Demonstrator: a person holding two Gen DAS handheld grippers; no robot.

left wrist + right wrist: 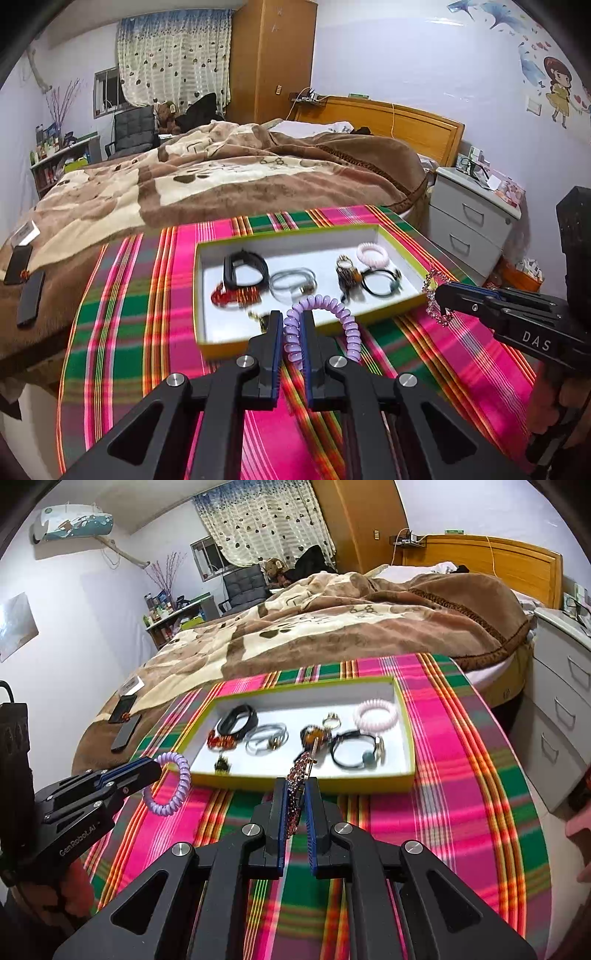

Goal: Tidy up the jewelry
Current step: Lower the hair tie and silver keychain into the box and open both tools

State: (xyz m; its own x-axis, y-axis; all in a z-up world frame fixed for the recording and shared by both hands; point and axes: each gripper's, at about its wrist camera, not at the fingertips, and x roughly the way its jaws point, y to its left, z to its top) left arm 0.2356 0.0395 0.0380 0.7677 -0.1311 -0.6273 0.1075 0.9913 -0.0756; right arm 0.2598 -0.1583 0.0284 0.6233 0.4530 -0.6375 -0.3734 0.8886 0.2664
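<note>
2 pieces remain outside the tray (404, 775): the left gripper (291, 325) clenches a purple coil hair tie (343, 317) at its near edge, the right gripper (297, 794) grips a rhinestone hair clip (295, 797); roughly 8 pieces already lie inside.

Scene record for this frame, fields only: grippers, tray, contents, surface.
left gripper: shut on purple coil tie, held near the tray's front edge
right gripper: shut on rhinestone clip, also at the front edge
tray: open, yellow-rimmed, white inside
contents: pink coil tie, black band, red clip, black elastic, others
surface: plaid cloth
</note>
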